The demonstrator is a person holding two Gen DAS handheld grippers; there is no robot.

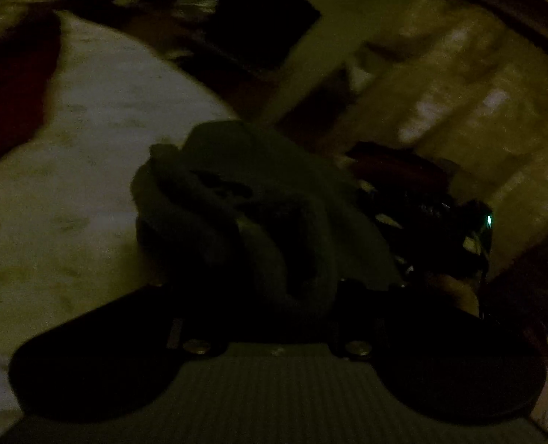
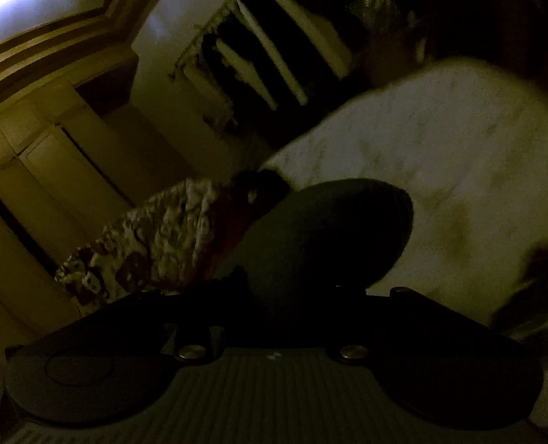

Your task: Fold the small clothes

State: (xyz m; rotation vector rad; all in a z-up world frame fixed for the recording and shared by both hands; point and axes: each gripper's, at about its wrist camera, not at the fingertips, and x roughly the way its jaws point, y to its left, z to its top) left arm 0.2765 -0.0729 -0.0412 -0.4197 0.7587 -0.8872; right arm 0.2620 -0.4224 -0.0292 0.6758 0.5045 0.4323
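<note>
The room is very dark. A dark green small garment [image 1: 237,170] is bunched up right in front of my left gripper [image 1: 274,262], rising from between its fingers and hiding their tips; the gripper looks shut on it. The cloth stretches right toward my right gripper [image 1: 440,214], whose green light glows. In the right wrist view the same garment [image 2: 333,229] stands as a rounded fold over my right gripper [image 2: 296,281], covering its fingertips and held above the white bed sheet [image 2: 440,129].
The white sheet [image 1: 89,129] spreads to the left under the garment. A dark red cloth [image 1: 11,92] lies at its far left edge. A patterned fabric [image 2: 155,236] sits beside the right gripper. Pale wardrobe doors [image 2: 52,170] and dark shelves [image 2: 259,66] stand behind.
</note>
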